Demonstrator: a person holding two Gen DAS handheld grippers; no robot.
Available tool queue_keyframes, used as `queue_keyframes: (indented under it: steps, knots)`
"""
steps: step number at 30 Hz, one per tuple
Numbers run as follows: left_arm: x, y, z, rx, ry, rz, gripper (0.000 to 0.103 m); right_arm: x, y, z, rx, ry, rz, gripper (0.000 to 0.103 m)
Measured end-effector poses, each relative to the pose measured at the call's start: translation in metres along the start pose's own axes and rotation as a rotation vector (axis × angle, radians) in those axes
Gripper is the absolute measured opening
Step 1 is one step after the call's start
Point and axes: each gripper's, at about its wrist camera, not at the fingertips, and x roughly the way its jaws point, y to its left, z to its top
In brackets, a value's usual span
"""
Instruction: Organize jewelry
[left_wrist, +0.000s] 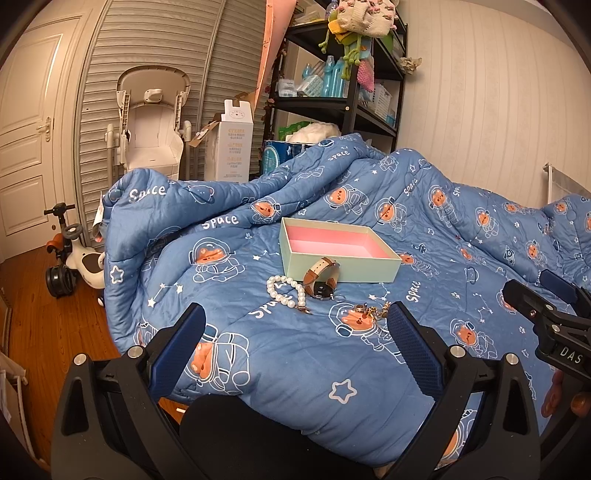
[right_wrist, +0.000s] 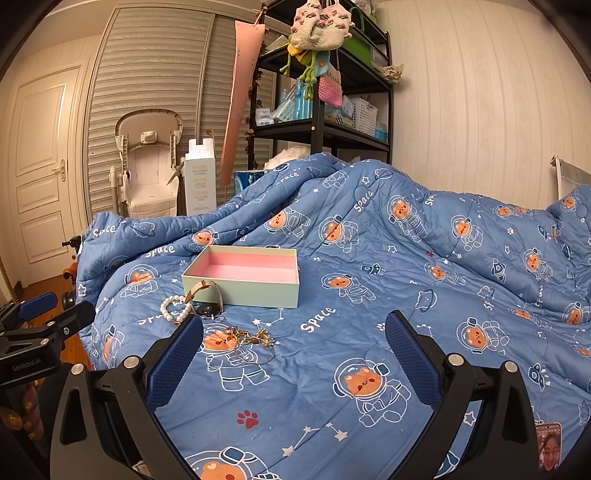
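- I have 2 tools in view, both hovering over a bed covered by a blue comforter (left_wrist: 303, 369) printed with astronaut bears and the word "Space".
- My left tool (left_wrist: 295, 347) has its fingers spread wide with nothing between them; bare comforter shows in the gap.
- My right tool (right_wrist: 293, 360) is likewise spread wide and holds nothing.
- In the left wrist view the right tool shows at the right edge; in the right wrist view the left tool shows at the left edge.
- The box (left_wrist: 340, 254) sits lidless on the comforter beyond both tools, pale green outside and pink inside, and I see nothing lying in it.
- The watch (left_wrist: 322, 278), with a tan strap and dark round face, leans against the box's near wall, face down toward the comforter.
- The pearl bracelet (left_wrist: 286, 291) lies just left of the watch, touching or nearly touching it; I cannot tell which.
- A tangle of gold jewelry (right_wrist: 251, 339) lies nearer the tools, apart from the watch, spread over a printed bear; in the left wrist view it sits just beside the left tool's right fingertip (left_wrist: 397, 314).
- Behind the bed I see a black shelf unit (left_wrist: 369, 107), a white high chair (left_wrist: 153, 122), a tall white carton (left_wrist: 231, 144) and a white door (left_wrist: 27, 147).
- A ride-on toy (left_wrist: 74, 258) stands on the wood floor left of the bed.
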Motion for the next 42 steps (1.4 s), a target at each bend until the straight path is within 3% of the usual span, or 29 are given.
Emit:
queue_keyframes:
  steps: [42]
  knots:
    - [0.0016, 0.0009, -0.0029, 0.001, 0.007, 0.002, 0.097, 0.003, 0.0007, -0.0003, 0.0, 0.007, 0.001, 0.097]
